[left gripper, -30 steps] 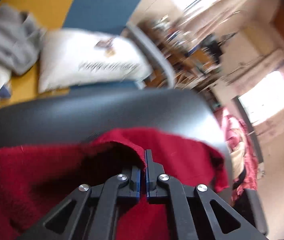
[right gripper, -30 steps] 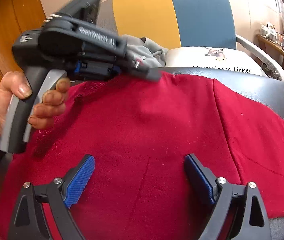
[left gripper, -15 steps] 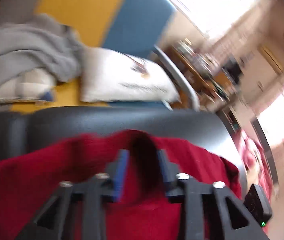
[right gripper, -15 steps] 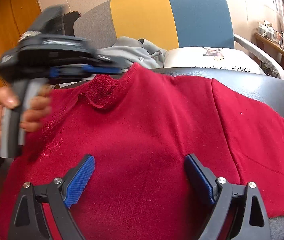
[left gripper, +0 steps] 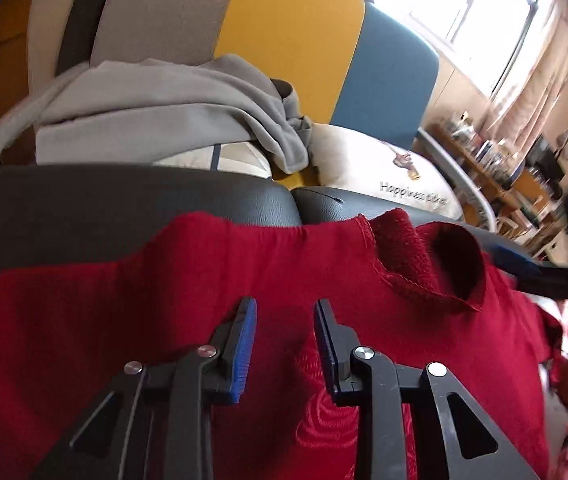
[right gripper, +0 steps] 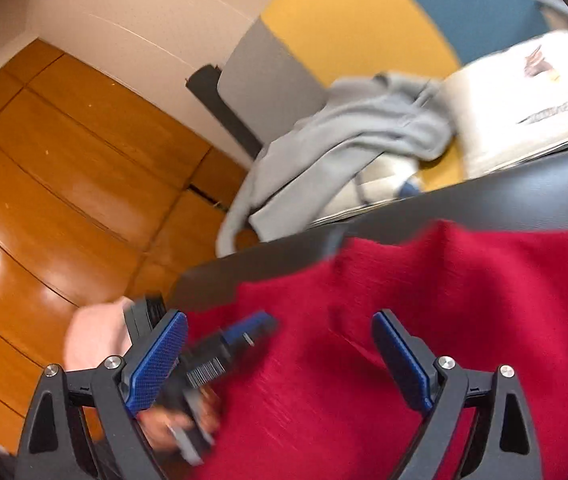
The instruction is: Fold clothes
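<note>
A red sweater (left gripper: 188,280) lies spread flat on a black leather surface (left gripper: 84,200), its neck opening (left gripper: 444,264) at the right in the left wrist view. My left gripper (left gripper: 284,320) is open and empty just above the sweater's chest, left of the collar. My right gripper (right gripper: 278,344) is wide open and empty above the sweater (right gripper: 424,320). The left gripper and the hand holding it show blurred at the lower left of the right wrist view (right gripper: 220,352).
A grey garment (left gripper: 172,116) is draped over a white cushion (left gripper: 384,172) on a chair with grey, yellow and blue back panels (left gripper: 292,44). Wooden wall panels (right gripper: 64,168) stand to the left. Cluttered shelves (left gripper: 504,168) are at the far right.
My left gripper let go of the collar, opened, and drew back left over the chest. The collar now lies flat. My right gripper swung left, still open.
</note>
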Available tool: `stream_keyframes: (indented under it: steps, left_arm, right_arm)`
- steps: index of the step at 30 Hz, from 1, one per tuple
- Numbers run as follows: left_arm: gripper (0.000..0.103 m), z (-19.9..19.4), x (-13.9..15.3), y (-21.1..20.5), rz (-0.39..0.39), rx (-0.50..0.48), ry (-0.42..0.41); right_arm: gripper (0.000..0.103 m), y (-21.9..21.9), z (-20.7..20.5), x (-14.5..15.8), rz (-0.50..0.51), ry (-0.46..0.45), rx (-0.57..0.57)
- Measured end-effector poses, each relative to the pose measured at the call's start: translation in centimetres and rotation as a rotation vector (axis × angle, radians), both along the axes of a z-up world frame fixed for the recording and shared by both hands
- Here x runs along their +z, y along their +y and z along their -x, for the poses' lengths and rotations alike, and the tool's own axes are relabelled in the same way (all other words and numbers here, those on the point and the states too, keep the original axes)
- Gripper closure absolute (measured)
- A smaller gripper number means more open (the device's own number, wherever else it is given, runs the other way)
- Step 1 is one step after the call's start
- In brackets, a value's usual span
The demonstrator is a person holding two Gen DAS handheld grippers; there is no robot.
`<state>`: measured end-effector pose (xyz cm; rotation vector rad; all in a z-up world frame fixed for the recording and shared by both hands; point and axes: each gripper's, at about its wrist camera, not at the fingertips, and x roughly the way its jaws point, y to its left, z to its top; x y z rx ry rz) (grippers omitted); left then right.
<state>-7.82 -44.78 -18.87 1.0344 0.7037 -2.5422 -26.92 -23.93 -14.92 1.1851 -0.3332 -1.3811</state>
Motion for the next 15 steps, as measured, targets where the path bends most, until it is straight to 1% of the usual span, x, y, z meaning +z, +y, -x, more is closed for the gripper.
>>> stream_keyframes:
  steps: [1,4,5,6,7,8,10,11,12,13,14,15]
  left_arm:
    - [0.073,-0.4,-0.1,-0.2,-0.004,0.002,0.006]
    - [0.074,-1.6,0.0,-0.4,0.004,0.042,0.008]
    - [0.079,-2.0,0.0,-0.4,0.008,0.063,0.009]
    - [0.081,-2.5,-0.1,-0.5,0.012,0.084,0.01]
    - [0.081,-2.9,-0.2,-0.6,0.017,0.105,0.011]
    - [0.081,-3.3,-0.2,-0.7,0.02,0.127,0.012]
    - [0.085,-4.1,-0.1,-1.1,0.031,0.178,0.001]
    - [0.09,-4.4,-0.2,-1.5,0.043,0.204,-0.016]
    - [0.096,-4.7,-0.3,-1.9,0.042,0.225,-0.025]
    - [0.096,-5.1,-0.6,-2.6,0.016,0.235,-0.021]
    - [0.097,-5.4,-0.8,-3.3,-0.004,0.243,-0.019]
    - [0.099,-5.5,-0.9,-3.6,-0.005,0.245,-0.024]
  right_arm:
    - [0.007,-1.9,0.2,-0.6,-0.013,-0.042,0.026]
    - [0.007,-6.4,0.7,-3.6,-0.173,-0.1,0.016]
    - [0.006,-7.3,0.9,-4.7,-0.214,-0.121,0.001]
    - [0.006,-8.2,0.9,-5.6,-0.199,-0.174,0.017]
    - [0.006,-8.7,1.0,-5.9,-0.179,-0.188,0.018]
    - [0.008,-9.0,1.0,-5.8,-0.17,-0.177,0.003]
    - [0.012,-9.4,1.2,-5.6,-0.158,-0.104,-0.039]
    - [0.025,-9.6,1.4,-5.6,-0.155,-0.06,-0.056]
    - [0.044,-9.7,1.6,-5.7,-0.166,-0.008,-0.068]
    - [0.053,-9.6,1.9,-5.9,-0.172,-0.001,-0.073]
    - [0.07,-9.3,2.2,-6.1,-0.173,-0.018,-0.075]
    - [0.081,-9.0,2.6,-6.3,-0.173,-0.035,-0.078]
